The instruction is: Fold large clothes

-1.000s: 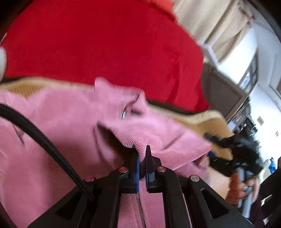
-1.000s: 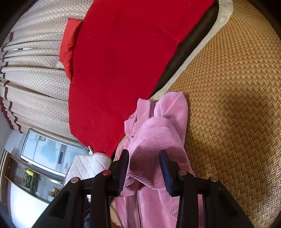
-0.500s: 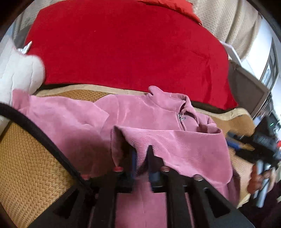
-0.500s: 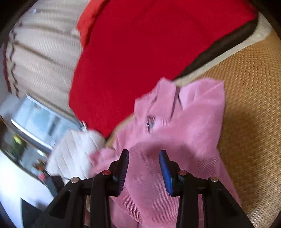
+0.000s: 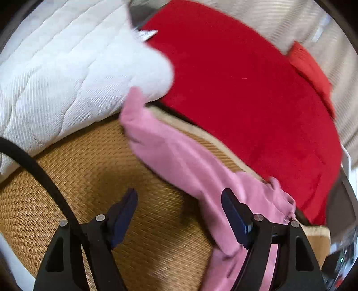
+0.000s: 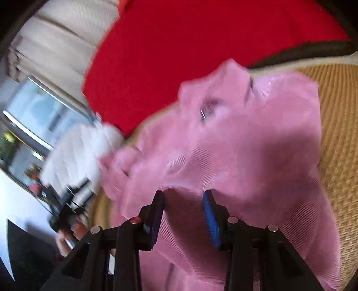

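Pink ribbed-corduroy zip garment (image 5: pixel 185 161) lies on the woven tan straw mat (image 5: pixel 73 185) that covers the bed. In the left wrist view its visible part forms a long band running diagonally from a loose end near the white quilted pillow (image 5: pixel 62 73), at the mat's far edge, down to the collar and zip near the mat's right side. In the right wrist view the same garment (image 6: pixel 257 156) is bunched, with the collar and metal zip pull (image 6: pixel 204 110) pointing toward the mat's far edge; the frame is motion-blurred, so finer folds cannot be read.

Surroundings: a red plush blanket (image 5: pixel 246 89) lies beyond the mat's far edge, just beside the collar. A smaller red cushion (image 5: pixel 311 69) rests at the blanket's far side, against beige curtains (image 5: pixel 290 20). The white pillow overlaps the mat's far-left corner and touches the garment's loose end. A black cable (image 5: pixel 40 172) crosses the left wrist view in front of the mat.

Left gripper (image 5: pixel 179 212): jaws wide and opening; only bare mat shows between them, and the garment passes behind the right-hand finger.

Right gripper (image 6: pixel 183 212): jaws partly apart, with pink fabric filling the gap between them; whether the pads press on it cannot be told. A hand (image 6: pixel 67 237) holding the other device appears at lower left, blurred.
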`<state>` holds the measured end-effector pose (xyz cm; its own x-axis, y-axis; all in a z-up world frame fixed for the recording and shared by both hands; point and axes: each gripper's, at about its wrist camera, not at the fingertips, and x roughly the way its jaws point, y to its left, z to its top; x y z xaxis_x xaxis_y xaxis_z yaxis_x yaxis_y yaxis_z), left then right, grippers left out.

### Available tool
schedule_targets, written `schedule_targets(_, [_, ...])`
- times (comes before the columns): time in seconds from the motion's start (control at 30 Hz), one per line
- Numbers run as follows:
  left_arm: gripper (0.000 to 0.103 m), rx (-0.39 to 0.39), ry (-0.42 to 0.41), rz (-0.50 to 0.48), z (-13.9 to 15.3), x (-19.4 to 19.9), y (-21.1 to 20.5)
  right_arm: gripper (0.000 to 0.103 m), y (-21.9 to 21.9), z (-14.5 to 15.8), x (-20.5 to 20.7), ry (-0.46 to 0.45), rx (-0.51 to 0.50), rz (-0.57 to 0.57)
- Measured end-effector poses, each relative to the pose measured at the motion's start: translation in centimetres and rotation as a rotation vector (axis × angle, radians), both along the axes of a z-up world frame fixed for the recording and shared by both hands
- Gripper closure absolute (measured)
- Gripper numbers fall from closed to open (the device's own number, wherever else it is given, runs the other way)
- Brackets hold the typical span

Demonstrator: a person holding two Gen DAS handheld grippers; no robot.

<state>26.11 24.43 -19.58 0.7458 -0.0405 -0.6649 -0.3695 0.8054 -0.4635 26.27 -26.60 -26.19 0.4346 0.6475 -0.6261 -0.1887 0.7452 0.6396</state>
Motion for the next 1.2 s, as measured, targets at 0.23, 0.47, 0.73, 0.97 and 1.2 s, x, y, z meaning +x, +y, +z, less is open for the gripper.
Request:
schedule_targets(0.23, [0.025, -0.079, 0.018, 0.043, -1.7, 3.7, 2.1, 0.063, -1.2, 0.7, -0.5, -0.023, 0.038, -0.012])
schedule_targets(0.47, [0.025, -0.215, 0.016, 0.132, -2.6, 6.8, 6.2, 0.063, -0.8, 0.8, -0.3, -0.029, 0.018, 0.008])
schedule_targets(0.73, [0.025, -0.327, 0.018, 0.166, -4.4, 9.5, 9.9, 0.063, -0.5, 0.1, -0.1, -0.007, 0.041, 0.028])
schedule_targets(0.97, [0.092, -0.248, -0.003, 0.121, -4.3, 11.9, 10.6, 0.062, -1.1, -0.4, 0.1, 0.036, 0.101, 0.032])
schedule_targets(1.2, [0.101, 0.004, -0.079, 0.055, 0.6, 11.7, 7.4, 0.063, -1.2, 0.2, -0.1, 0.048, 0.108, 0.022])
